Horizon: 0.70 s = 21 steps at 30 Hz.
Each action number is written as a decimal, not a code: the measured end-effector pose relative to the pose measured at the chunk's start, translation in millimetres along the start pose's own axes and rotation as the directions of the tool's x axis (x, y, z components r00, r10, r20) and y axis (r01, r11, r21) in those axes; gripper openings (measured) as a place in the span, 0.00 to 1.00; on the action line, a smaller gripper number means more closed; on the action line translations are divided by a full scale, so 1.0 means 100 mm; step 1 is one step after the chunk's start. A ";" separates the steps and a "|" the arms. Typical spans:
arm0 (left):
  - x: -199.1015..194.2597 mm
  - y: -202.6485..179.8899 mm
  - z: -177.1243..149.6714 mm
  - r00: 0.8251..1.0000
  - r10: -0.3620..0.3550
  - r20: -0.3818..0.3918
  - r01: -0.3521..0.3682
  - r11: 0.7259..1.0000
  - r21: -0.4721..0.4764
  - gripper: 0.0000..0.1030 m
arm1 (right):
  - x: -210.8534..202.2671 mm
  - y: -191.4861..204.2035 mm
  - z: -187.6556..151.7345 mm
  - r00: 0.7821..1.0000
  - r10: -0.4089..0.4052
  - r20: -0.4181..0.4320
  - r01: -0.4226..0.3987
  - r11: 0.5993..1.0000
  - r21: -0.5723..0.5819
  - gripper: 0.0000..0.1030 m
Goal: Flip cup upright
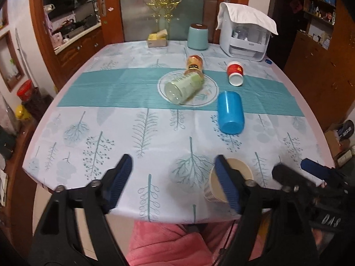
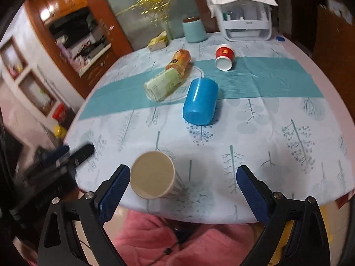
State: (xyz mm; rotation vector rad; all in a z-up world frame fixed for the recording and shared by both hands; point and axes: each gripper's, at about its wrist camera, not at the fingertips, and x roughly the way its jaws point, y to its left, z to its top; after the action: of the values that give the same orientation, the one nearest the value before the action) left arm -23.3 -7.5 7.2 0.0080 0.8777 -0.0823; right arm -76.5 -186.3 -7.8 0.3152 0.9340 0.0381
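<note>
Both claws hang released over the near edge of the table (image 1: 66,102). Left gripper (image 1: 173,184) has its blue-padded jaws spread wide, with only patterned tablecloth (image 1: 137,133) between them. Its right finger crosses in front of a paper cup (image 1: 240,168) standing mouth-up close to the near edge, toward the right corner in that view; whether the pad touches the cup I cannot tell. Right gripper (image 2: 183,188) is spread wide as well, and in its own view the same paper cup (image 2: 153,175) stands just beside the left finger, nearer that one than the other, with nothing clamped on it. The left tool shows as a dark blur at the left side of that view.

Further in, a blue cup (image 2: 199,100) lies on its side near the middle of the table, its closed base toward the near edge, resting at the border of the teal band across the cloth. Just left of it a pale green bottle (image 1: 184,86) lies tipped on a glass plate (image 1: 210,86), with an orange-labelled jar (image 1: 195,63) lying right behind it. A red and white paper cup (image 1: 235,73) lies on its side toward the right edge, mouth facing near.

Along the far edge stand a small box (image 1: 157,40), a teal canister (image 1: 198,37), and a white appliance (image 1: 246,37) with a cloth (image 1: 246,14) draped on top.
</note>
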 end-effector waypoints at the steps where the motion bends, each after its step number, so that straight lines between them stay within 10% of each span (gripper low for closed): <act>1: 0.00 0.00 0.00 1.000 0.005 0.003 -0.005 1.000 -0.002 0.83 | 0.01 -0.02 0.00 1.000 -0.005 0.007 0.005 1.000 0.014 0.95; 9: 0.01 -0.02 0.00 0.998 0.056 0.021 -0.056 0.998 -0.009 0.99 | 0.10 -0.03 0.04 0.992 -0.129 0.001 0.129 0.991 -0.018 0.97; 21: -0.05 -0.08 -0.03 0.997 0.078 0.030 -0.078 0.997 -0.002 0.99 | -0.08 0.14 0.03 0.994 -0.103 0.032 0.106 0.992 -0.071 1.00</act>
State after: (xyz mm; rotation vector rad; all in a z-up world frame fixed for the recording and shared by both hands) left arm -29.0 -14.5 9.1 0.0402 0.8469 -0.0089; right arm -77.6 -175.3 3.4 0.1986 0.9172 -0.0285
